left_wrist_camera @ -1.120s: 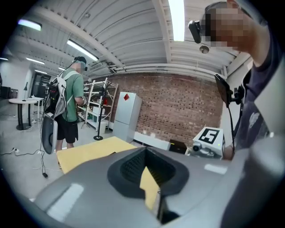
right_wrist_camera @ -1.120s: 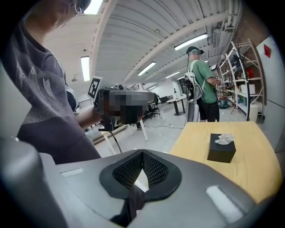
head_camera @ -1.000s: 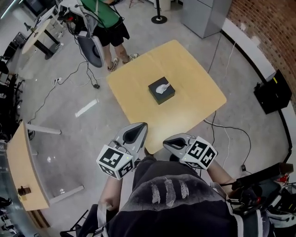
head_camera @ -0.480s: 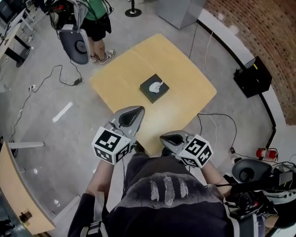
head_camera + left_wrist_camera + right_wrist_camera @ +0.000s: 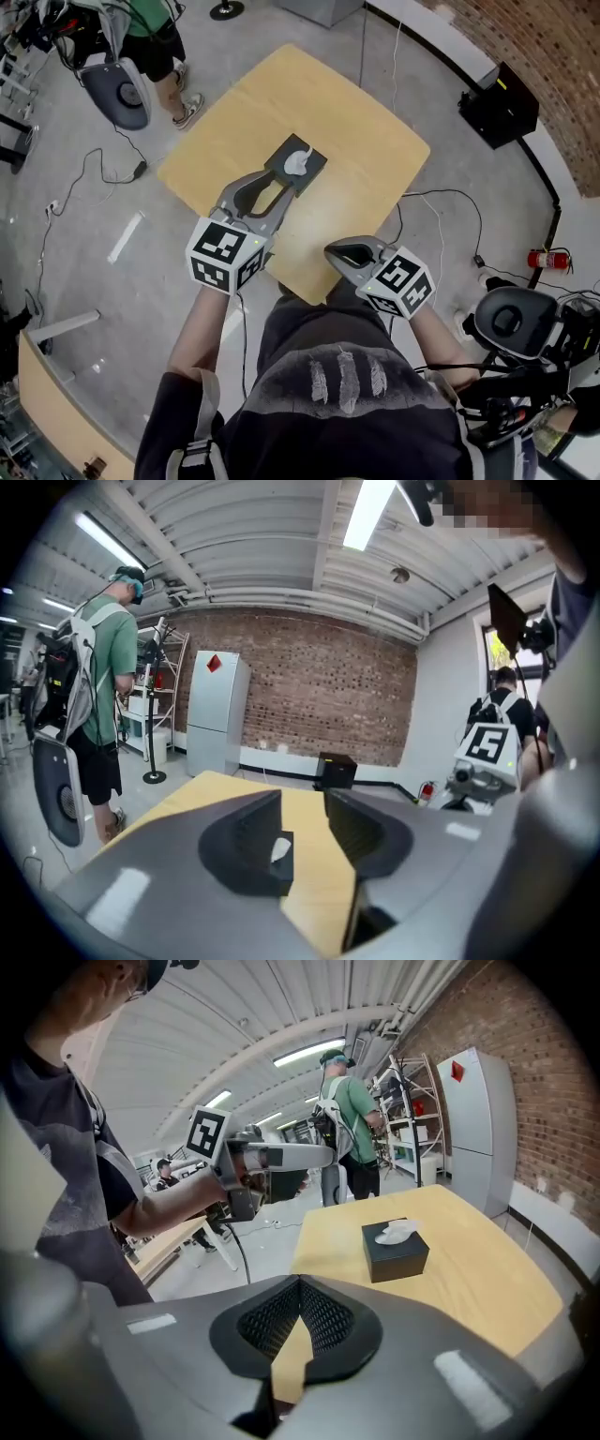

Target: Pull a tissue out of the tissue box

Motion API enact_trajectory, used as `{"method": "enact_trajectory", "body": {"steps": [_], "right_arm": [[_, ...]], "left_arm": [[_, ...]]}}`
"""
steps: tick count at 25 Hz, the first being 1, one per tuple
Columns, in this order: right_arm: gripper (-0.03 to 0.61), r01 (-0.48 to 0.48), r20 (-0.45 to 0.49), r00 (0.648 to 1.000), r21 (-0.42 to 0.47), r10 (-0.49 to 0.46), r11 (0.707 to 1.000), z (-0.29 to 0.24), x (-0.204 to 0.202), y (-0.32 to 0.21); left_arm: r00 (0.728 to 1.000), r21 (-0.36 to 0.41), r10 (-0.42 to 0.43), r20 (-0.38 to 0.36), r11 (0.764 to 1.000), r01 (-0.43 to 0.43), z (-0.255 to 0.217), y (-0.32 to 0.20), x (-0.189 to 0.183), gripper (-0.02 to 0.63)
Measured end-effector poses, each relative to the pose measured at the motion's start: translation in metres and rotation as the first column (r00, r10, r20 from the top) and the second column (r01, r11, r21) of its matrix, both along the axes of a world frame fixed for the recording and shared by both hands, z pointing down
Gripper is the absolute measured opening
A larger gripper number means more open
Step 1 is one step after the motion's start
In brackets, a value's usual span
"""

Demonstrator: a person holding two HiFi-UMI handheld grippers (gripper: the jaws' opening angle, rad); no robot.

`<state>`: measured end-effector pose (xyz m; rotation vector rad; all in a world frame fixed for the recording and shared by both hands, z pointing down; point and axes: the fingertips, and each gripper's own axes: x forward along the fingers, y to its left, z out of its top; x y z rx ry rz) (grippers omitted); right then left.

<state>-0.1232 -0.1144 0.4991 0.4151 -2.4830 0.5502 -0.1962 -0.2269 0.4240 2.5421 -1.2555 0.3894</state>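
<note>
A grey concrete floor spread round a square wooden table [image 5: 375,159], with open room on every side (a bystander stood well off at ten o'clock). The black tissue box [image 5: 314,171] sat near the table's middle, clear of all edges, a white tissue [image 5: 298,161] standing from its slot. The step was the approach. The left gripper [image 5: 279,186], jaws opening and empty, pointed at the box, probably just short of it. The right gripper [image 5: 337,253] hung clenched on nothing at five o'clock of the box. Next, the left jaws needed to straddle the tissue and pinch.
</note>
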Motion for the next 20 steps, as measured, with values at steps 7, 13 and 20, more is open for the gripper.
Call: {"method": "enact_trajectory", "body": {"steps": [7, 13, 20], "right_arm": [[-0.003, -0.005, 0.049, 0.999, -0.039, 0.007, 0.999, 0.007, 0.026, -0.029], [-0.003, -0.037, 0.117, 0.992, -0.069, 0.045, 0.997, 0.007, 0.043, -0.058], [-0.003, -0.012, 0.141, 0.99, -0.08, 0.024, 0.997, 0.012, 0.045, -0.073]], "left_arm": [[0.989, -0.141, 0.04, 0.142, 0.99, -0.02, 0.039, -0.038, 0.03, 0.273], [0.984, -0.223, -0.021, 0.179, 0.973, 0.061, 0.055, -0.071, 0.044, 0.285], [0.943, -0.326, 0.03, 0.331, 0.941, 0.084, 0.11, -0.094, 0.051, 0.255]]}}
